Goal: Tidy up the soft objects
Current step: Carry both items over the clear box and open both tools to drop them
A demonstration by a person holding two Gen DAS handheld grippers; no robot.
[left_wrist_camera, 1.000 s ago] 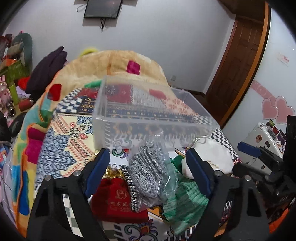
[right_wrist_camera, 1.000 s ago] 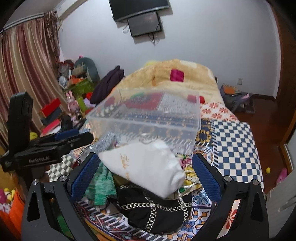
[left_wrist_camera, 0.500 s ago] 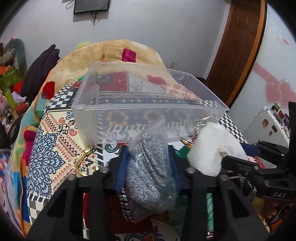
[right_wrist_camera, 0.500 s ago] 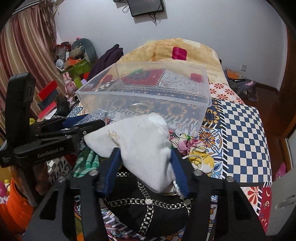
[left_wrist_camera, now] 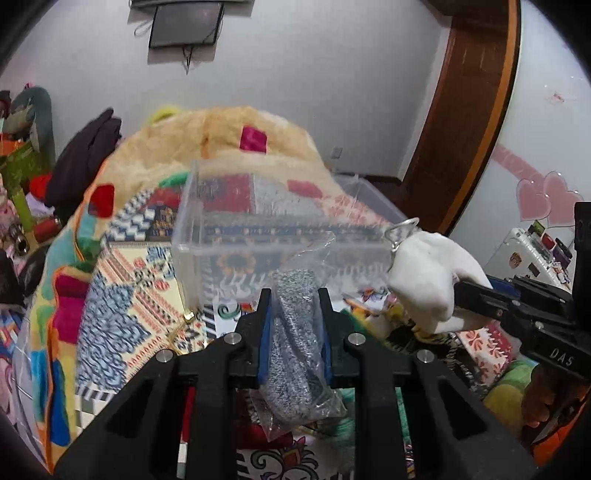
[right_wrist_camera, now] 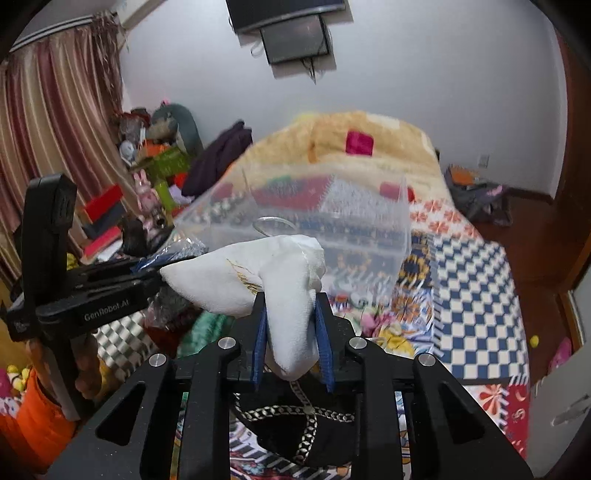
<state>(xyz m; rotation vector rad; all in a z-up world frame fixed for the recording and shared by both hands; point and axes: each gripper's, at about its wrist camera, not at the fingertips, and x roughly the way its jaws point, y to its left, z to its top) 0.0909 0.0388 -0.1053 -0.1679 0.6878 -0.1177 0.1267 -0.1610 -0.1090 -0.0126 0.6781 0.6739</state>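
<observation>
Left wrist view: the left gripper (left_wrist_camera: 294,332) is clamped on one grey knit item sealed in a clear plastic bag (left_wrist_camera: 295,343), the blue pads pressing its sides. The bag stands roughly upright between the fingers, its crinkled top reaching up in front of the bin wall and its lower end hanging below the jaws. The knit is a speckled black-and-white yarn, folded into a long narrow bundle. Under it lie a red item and a green knit piece (left_wrist_camera: 345,424), both mostly hidden.

Right wrist view: the right gripper (right_wrist_camera: 290,338) is closed on one white soft pouch (right_wrist_camera: 258,280), which bulges out above the pads toward the left and carries a small gold mark (too blurred to read). A thin wire loop rises from its top. Below the jaws sits one black bag with a pale chain (right_wrist_camera: 295,428) on the patterned bedspread (right_wrist_camera: 476,295).

Both held items are lifted above the bed, just in front of the single clear plastic bin (left_wrist_camera: 273,225), which stands on the bedspread; its inside shows only the quilt pattern through the walls. Beyond it rises a tan blanket mound (right_wrist_camera: 369,147), then the white wall with one dark screen (left_wrist_camera: 184,24).
</observation>
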